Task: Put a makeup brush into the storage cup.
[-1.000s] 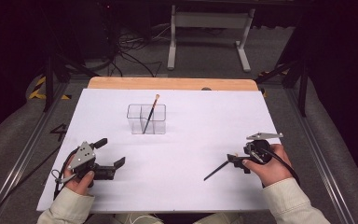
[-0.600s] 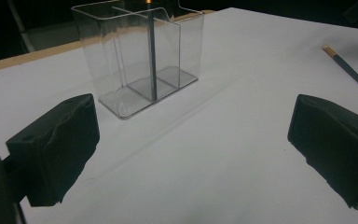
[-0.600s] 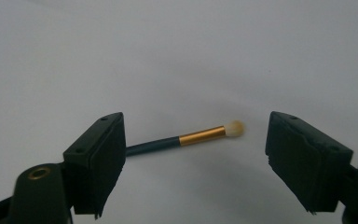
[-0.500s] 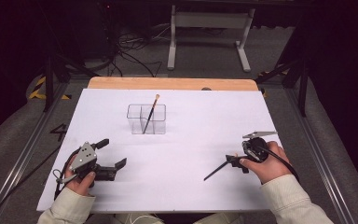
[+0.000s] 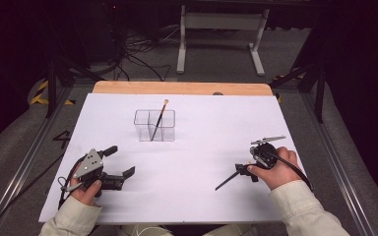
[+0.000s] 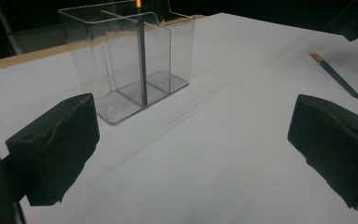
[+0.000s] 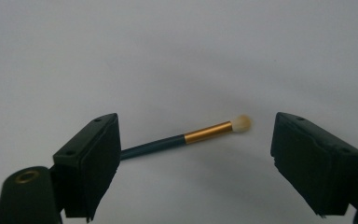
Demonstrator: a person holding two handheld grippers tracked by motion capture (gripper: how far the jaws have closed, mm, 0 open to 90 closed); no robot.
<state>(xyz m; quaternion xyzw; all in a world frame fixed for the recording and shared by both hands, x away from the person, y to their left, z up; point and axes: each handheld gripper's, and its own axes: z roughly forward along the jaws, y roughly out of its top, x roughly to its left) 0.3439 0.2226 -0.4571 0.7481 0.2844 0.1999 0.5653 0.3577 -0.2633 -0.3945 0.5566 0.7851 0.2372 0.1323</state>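
Over on the left, the left gripper (image 5: 120,177) rests low on the white table (image 5: 197,196) with its jaws spread wide and nothing between them; they face the clear two-part holder (image 5: 155,125), well apart from it. One brush (image 5: 158,120) stands in that holder, leaning, its pale tip up and tilted toward the table's far right.

Moving right, the second brush (image 7: 186,138) lies flat on the sheet under the right gripper (image 7: 193,163). In the right gripper view it sits between the two pads — the handle passes behind the left pad (image 7: 91,163), while the bristle end stops short of the right pad without touching it. The jaws have just been opening and stand wide, gripping nothing.

The brush is slim: dark blue-green handle, gold ferrule, small cream tuft. From the high view its handle (image 5: 225,183) runs out toward the near left, the tuft end under the gripper (image 5: 241,172).
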